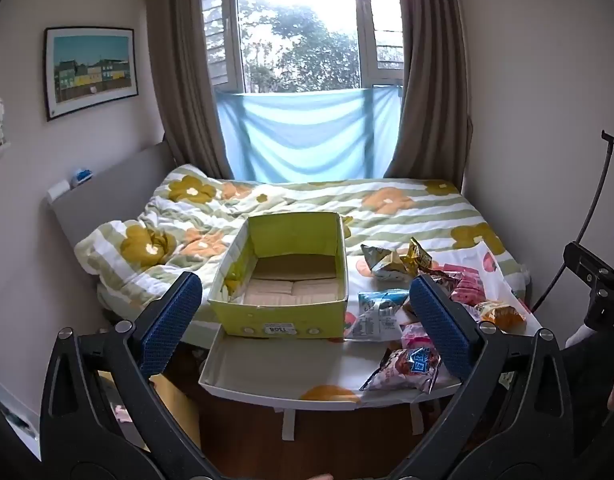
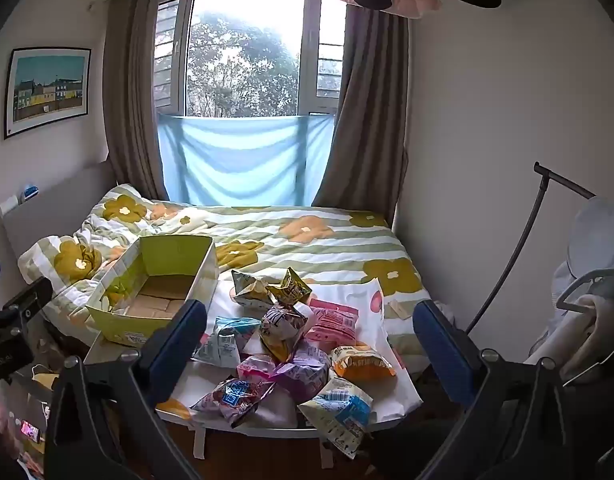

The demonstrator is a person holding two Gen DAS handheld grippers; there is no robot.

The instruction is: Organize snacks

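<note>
Blue-padded fingers (image 1: 169,322) of the left tool (image 1: 307,320) frame the near edge of the scene, spread wide with nothing between them. The right tool (image 2: 319,344) is likewise spread wide and holding nothing, hovering above the pile of snacks.

Both point toward a small white bench (image 1: 283,372) standing against the foot of a bed (image 1: 387,208) with a green-striped, flower-print quilt. On the left part of the bench sits a yellow-green cardboard box (image 1: 279,318), open at the top. Its inside shows a bare brown cardboard floor with folded flaps; from where I stand no packet appears to lie in it, though the near wall hides the closest strip of the floor.

All the snack packets lie outside the box, heaped on the right part of the bench on a white sheet with pink spots. Nearest the front edge are a purple-and-red packet with blue lettering (image 2: 233,398) and a white-and-blue packet (image 2: 339,412) that hangs over the edge. Behind them lie a purple packet (image 2: 303,368), an orange packet (image 2: 361,362), a pink packet (image 2: 333,322) and a blue-and-white pouch (image 2: 223,340) just beside the box. Farthest back, a silvery packet (image 2: 249,288) and a gold-and-black packet (image 2: 293,288) touch each other.
</note>
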